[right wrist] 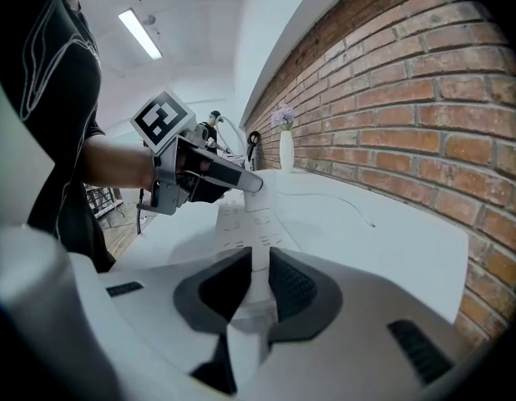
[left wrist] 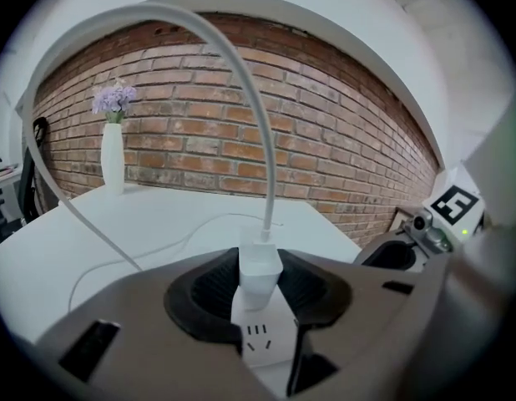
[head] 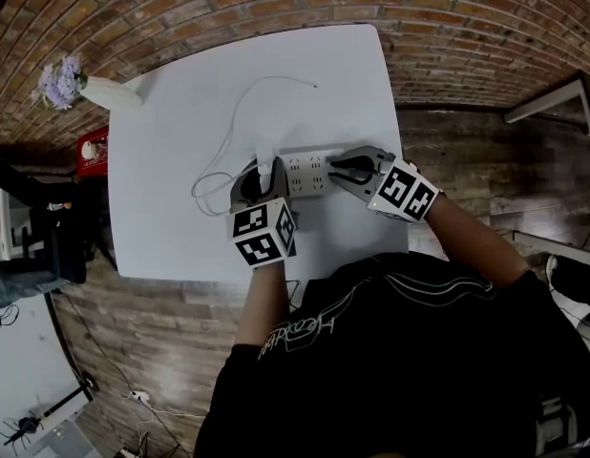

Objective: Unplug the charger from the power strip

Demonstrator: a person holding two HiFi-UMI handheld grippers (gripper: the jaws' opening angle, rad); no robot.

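A white power strip (head: 309, 172) lies across the near middle of the white table (head: 180, 227). A white charger (head: 265, 172) stands in its left end, and its thin white cable (head: 233, 132) loops off toward the far side. My left gripper (head: 255, 185) is shut on the charger (left wrist: 260, 267), one black pad against each side, with the strip (left wrist: 268, 345) right below. My right gripper (head: 355, 168) is shut on the strip's right end (right wrist: 256, 261). In the right gripper view the strip (right wrist: 241, 224) runs away to the left gripper (right wrist: 209, 174).
A white vase (head: 106, 91) with purple flowers stands at the table's far left corner. The cable's loose end (head: 314, 86) lies near the far edge. A red object (head: 93, 147) sits beside the table's left edge. A brick wall runs behind the table.
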